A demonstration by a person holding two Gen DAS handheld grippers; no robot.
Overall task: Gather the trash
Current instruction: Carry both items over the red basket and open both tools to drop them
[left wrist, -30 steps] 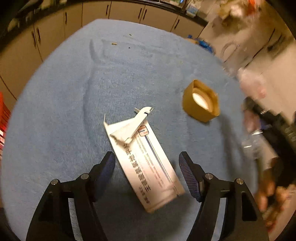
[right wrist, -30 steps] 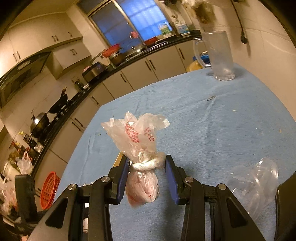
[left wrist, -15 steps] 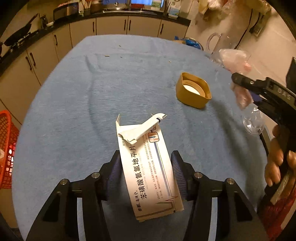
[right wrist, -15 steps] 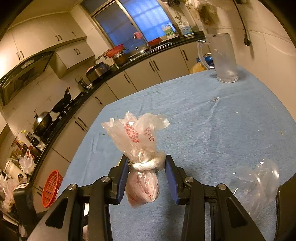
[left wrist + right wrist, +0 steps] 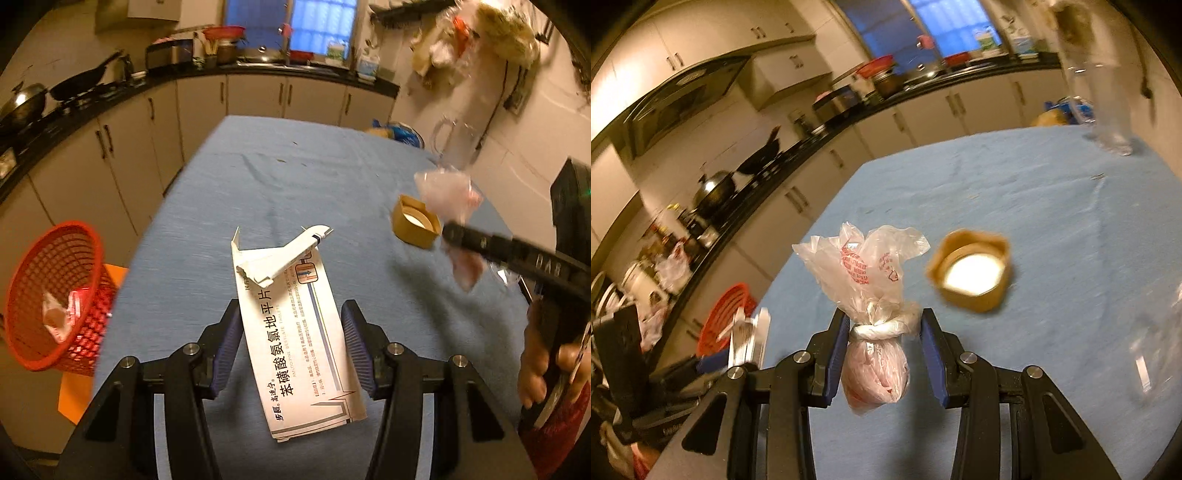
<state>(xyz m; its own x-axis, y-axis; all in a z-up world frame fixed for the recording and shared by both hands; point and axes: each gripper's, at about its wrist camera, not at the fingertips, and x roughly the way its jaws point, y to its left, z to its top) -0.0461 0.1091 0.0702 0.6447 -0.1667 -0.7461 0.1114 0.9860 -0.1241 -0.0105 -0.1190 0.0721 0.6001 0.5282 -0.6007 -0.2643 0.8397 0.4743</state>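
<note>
A flattened white medicine box with a folded flap sits between my left gripper's blue pads, lifted off the blue tablecloth; the gripper is shut on it. My right gripper is shut on the knot of a tied plastic bag with pinkish contents, held above the table. The left wrist view shows that bag and the right gripper's black fingers at the right, blurred. A red mesh basket with some trash inside stands on the floor left of the table.
A gold hexagonal lid lies on the cloth just past the bag. Crumpled clear plastic lies at the right edge. A glass jug stands at the far corner. Kitchen cabinets and a counter run behind and to the left.
My left gripper's jaws closed on the medicine box and raised it off the cloth, bringing the red basket into view. My right gripper carried the bag sideways, so the gold lid now shows beside it.
</note>
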